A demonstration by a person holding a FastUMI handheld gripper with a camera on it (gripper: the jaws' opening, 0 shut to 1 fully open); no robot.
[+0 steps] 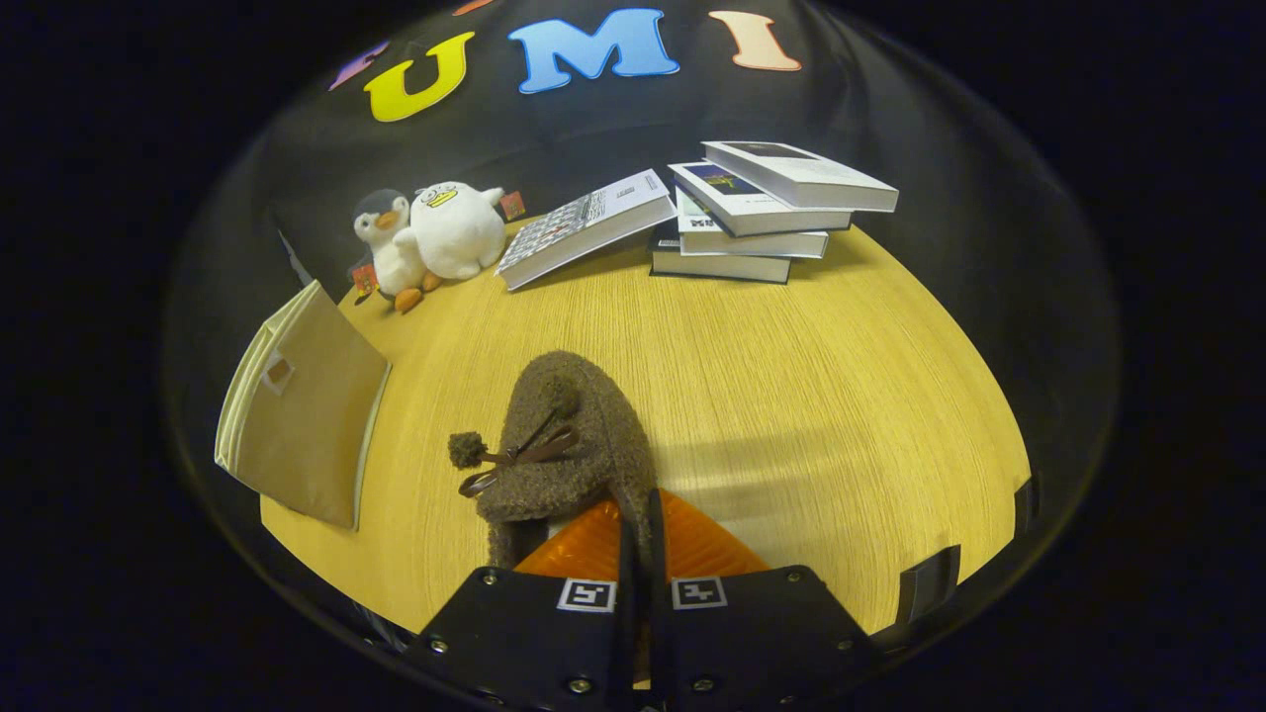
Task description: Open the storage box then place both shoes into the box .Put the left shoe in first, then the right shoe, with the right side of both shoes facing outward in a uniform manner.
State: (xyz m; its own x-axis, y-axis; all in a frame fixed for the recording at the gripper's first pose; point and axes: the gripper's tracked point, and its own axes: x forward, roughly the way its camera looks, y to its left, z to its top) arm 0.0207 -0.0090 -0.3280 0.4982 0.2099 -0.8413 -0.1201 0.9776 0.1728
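Hand-held gripper (641, 539) pinches the brown fuzzy shoe (569, 445) at its heel edge, lifting it above the desk (811, 396), apparently for carrying to the box.

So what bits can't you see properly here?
- Brown fuzzy shoe: its back end is hidden behind the gripper, whose fingers are closed on it.
- Whether it's the left or right shoe: can't tell.
- Beige storage box: its inside is hidden.
- Book covers: print too small.
- The bottom book in the stack: mostly covered by the books on top.
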